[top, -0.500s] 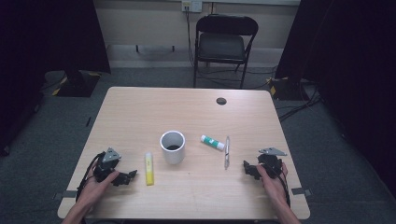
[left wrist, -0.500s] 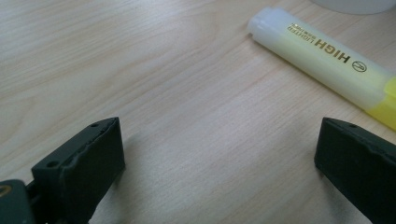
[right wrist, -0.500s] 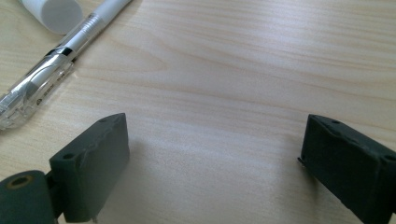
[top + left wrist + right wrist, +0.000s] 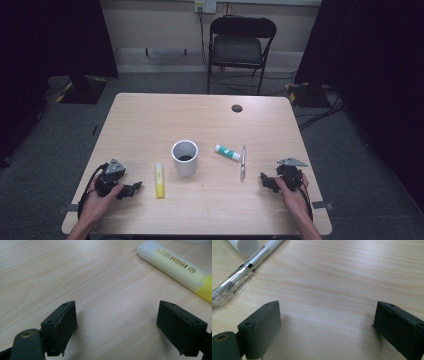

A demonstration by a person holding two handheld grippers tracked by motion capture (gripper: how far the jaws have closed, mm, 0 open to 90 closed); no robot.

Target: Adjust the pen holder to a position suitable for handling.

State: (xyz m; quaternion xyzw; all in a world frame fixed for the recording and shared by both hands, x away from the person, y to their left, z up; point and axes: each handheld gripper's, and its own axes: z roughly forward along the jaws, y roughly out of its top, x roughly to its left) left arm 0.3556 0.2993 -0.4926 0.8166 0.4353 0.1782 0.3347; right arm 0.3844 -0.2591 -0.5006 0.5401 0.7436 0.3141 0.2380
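**Operator:** Nothing is shifting since the earlier frame; both hands are staying where they were, and every item is keeping its place around the white cup (image 4: 185, 157).

**Clerk:** Item one, left gripper?

**Operator:** I am holding the left gripper (image 4: 131, 189) down-left of the cup, low over the wooden table (image 4: 150, 120). Its jaws are standing wide apart with bare wood between them, gripping nothing.

**Clerk:** Nearest item to it?

**Operator:** The yellow highlighter (image 4: 159, 180) is lying flat just left of the cup, between the cup and the left gripper, apart from both. In the left gripper view it is lying beyond the jaws, up and to the right (image 4: 175, 266).

**Clerk:** Item two, right gripper?

**Operator:** I am holding the right gripper (image 4: 266, 180) down-right of the cup, jaws released, nothing between them.

**Clerk:** Items on that side?

**Operator:** The clear pen (image 4: 243, 162) is lying right of the cup, between cup and right gripper. The glue stick (image 4: 227, 152) is lying closer to the cup, its far end close beside the pen.
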